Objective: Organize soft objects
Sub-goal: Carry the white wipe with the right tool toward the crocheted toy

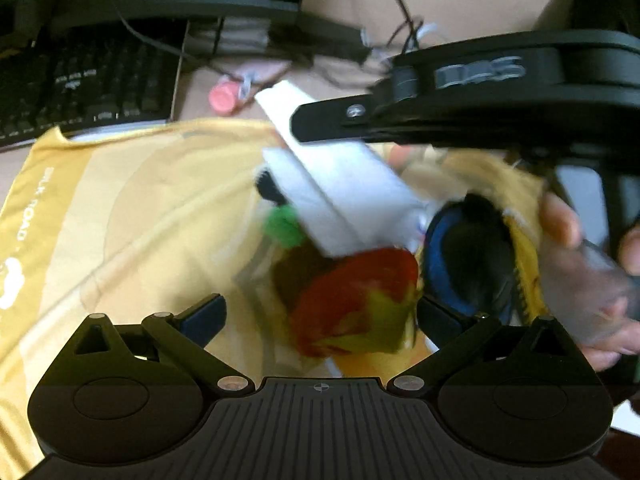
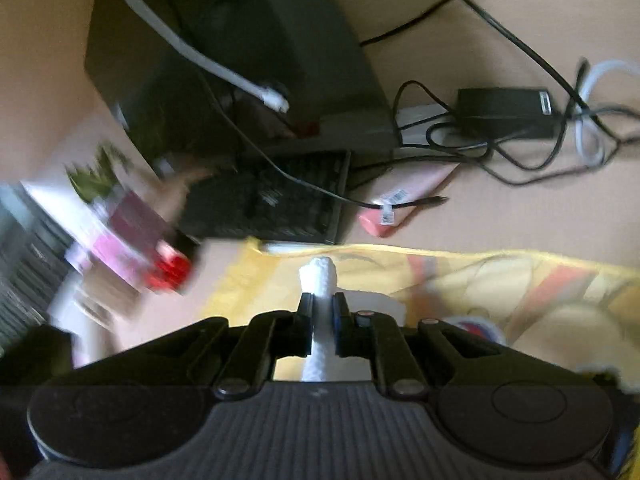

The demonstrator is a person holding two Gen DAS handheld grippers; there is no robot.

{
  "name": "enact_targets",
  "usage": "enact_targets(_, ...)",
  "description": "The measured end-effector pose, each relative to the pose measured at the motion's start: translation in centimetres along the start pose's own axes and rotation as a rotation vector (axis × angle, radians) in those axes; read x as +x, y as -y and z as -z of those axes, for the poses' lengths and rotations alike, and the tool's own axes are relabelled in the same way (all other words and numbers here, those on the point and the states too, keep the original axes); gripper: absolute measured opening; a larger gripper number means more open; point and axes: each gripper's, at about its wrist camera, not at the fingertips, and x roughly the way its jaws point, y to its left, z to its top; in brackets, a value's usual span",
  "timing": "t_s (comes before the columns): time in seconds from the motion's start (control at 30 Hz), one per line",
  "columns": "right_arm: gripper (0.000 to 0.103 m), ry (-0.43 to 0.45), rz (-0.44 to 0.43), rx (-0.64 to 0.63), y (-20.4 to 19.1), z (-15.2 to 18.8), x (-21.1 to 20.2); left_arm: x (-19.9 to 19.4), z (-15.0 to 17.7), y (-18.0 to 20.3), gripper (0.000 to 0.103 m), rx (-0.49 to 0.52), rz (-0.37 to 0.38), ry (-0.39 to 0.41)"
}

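Note:
My left gripper [image 1: 322, 316] is open, its fingers set wide on either side of a red and yellow plush toy [image 1: 356, 304] lying on a yellow printed cloth [image 1: 120, 208]. Beside the toy are a green pom [image 1: 282, 224] and a blue and black soft item [image 1: 468, 256]. My right gripper [image 2: 322, 306] is shut on a folded white cloth [image 2: 320, 280]. In the left wrist view that white cloth [image 1: 340, 192] hangs tilted above the toy, and a person's hand [image 1: 560, 224] holds the right gripper's handle.
A black keyboard [image 2: 272, 200] and a pink tube [image 2: 404, 200] lie beyond the yellow cloth [image 2: 500, 276]. Behind them stand a dark box [image 2: 248, 60], a power adapter [image 2: 504, 112] and tangled cables. A blurred pink box [image 2: 128, 228] is at the left.

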Motion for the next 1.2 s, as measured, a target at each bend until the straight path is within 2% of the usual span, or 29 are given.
enact_targets(0.03,0.011,-0.008,0.052,-0.022,0.0,0.4,0.3,0.1,0.2,0.1,0.103,0.003,-0.018,-0.009)
enact_targets(0.1,0.013,-0.028,0.114,-0.037,0.5,1.3,0.5,0.0,0.5,-0.2,0.103,-0.005,-0.001,-0.006)
enact_targets(0.2,0.017,-0.053,0.126,0.015,2.2,2.4,0.0,-0.3,0.4,-1.2,0.103,-0.074,0.068,0.013)
enact_targets(0.27,0.027,-0.058,0.102,0.065,3.2,2.7,-0.4,-0.4,0.0,-2.1,0.103,-0.133,0.107,0.013)
enact_targets(0.33,0.05,-0.06,0.043,0.156,4.3,2.7,-0.6,-0.2,-0.3,-2.5,0.103,-0.144,0.099,-0.01)
enact_targets(0.37,0.05,-0.066,-0.006,0.213,4.7,2.6,-0.4,-0.1,-0.2,-2.6,0.103,-0.158,0.092,-0.02)
enact_targets(0.43,0.049,-0.082,-0.087,0.282,5.1,2.6,0.0,0.2,-0.1,-3.1,0.103,-0.207,0.114,-0.051)
enact_targets(0.5,0.044,-0.08,-0.088,0.257,4.3,2.7,0.2,0.3,-0.1,-3.3,0.103,-0.248,0.121,-0.068)
enact_targets(0.53,0.035,-0.071,-0.069,0.216,3.7,2.7,0.2,0.3,-0.1,-3.4,0.103,-0.252,0.125,-0.062)
enact_targets(0.57,0.033,-0.062,-0.05,0.174,3.1,2.7,0.2,0.2,0.0,-3.4,0.103,-0.256,0.138,-0.054)
enact_targets(0.63,0.016,-0.046,-0.03,0.126,2.3,2.7,-0.1,-0.5,0.5,-3.5,0.103,-0.285,0.192,-0.008)
enact_targets(0.77,0.015,-0.032,-0.054,0.16,2.7,2.5,-1.1,-2.2,1.0,-3.8,0.103,-0.375,0.315,0.072)
enact_targets(0.87,0.015,-0.029,-0.055,0.182,3.0,2.5,-1.4,-3.2,1.4,-3.8,0.103,-0.452,0.349,0.163)
enact_targets(0.9,0.017,-0.025,-0.054,0.186,3.0,2.4,-1.6,-3.3,1.5,-3.7,0.103,-0.462,0.352,0.165)
enact_targets(1.07,0.017,-0.009,-0.046,0.16,2.3,2.4,-2.2,-3.5,1.6,-3.4,0.103,-0.481,0.416,0.123)
enact_targets(1.2,0.019,0.01,-0.048,0.148,1.9,2.3,-2.8,-2.8,2.4,-3.1,0.103,-0.539,0.557,-0.011)
